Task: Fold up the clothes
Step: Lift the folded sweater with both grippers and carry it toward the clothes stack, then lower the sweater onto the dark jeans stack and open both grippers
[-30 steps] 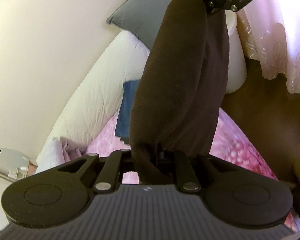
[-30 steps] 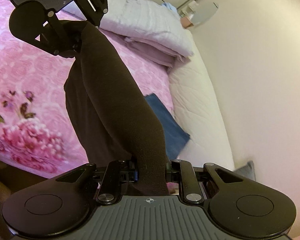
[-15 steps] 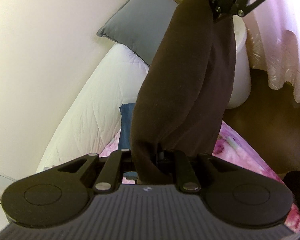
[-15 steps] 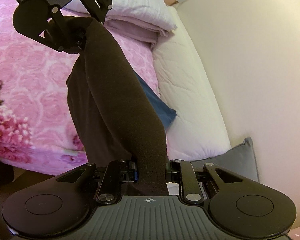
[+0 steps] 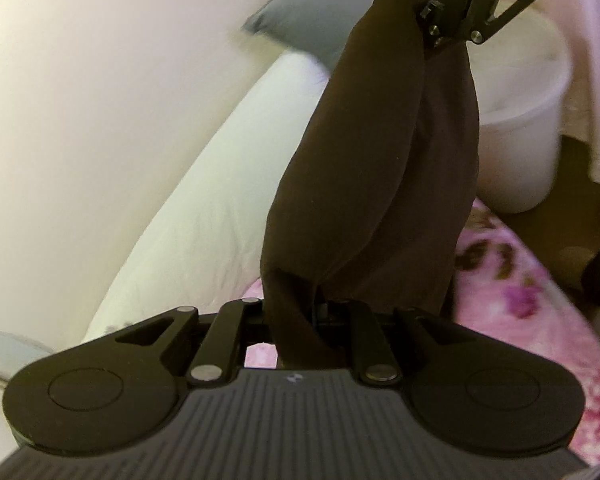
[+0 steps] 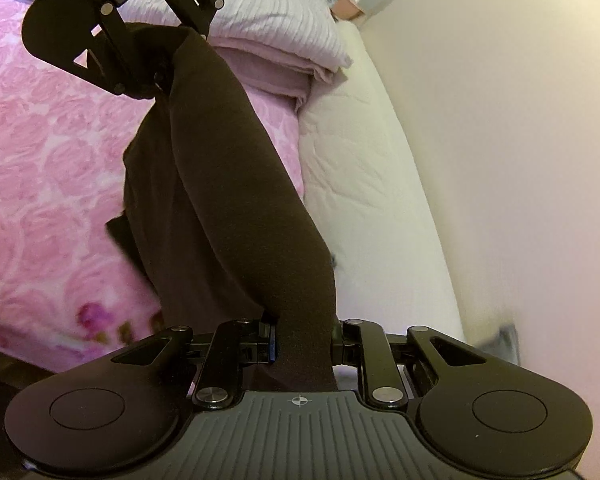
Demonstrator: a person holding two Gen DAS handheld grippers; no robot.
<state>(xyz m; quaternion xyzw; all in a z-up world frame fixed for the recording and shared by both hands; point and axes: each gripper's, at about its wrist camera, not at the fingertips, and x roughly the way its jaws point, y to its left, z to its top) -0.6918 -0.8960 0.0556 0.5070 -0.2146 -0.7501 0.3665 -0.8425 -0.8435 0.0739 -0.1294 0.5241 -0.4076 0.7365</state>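
A dark brown garment hangs stretched between my two grippers above a bed. My left gripper is shut on one end of it, and the same gripper shows at the top left of the right wrist view. My right gripper is shut on the other end of the garment, and it shows at the top of the left wrist view. The cloth sags in two folds between them and hides both sets of fingertips.
The bed has a pink rose-print cover and a white quilted mattress edge along a cream wall. Folded lilac bedding lies at the far end. A grey pillow, a white bucket and a curtain stand beyond.
Both grippers have swung with the garment still stretched between them. The folded blue item seen on the bed earlier is now hidden behind the cloth. The white bucket looms larger in the left wrist view.
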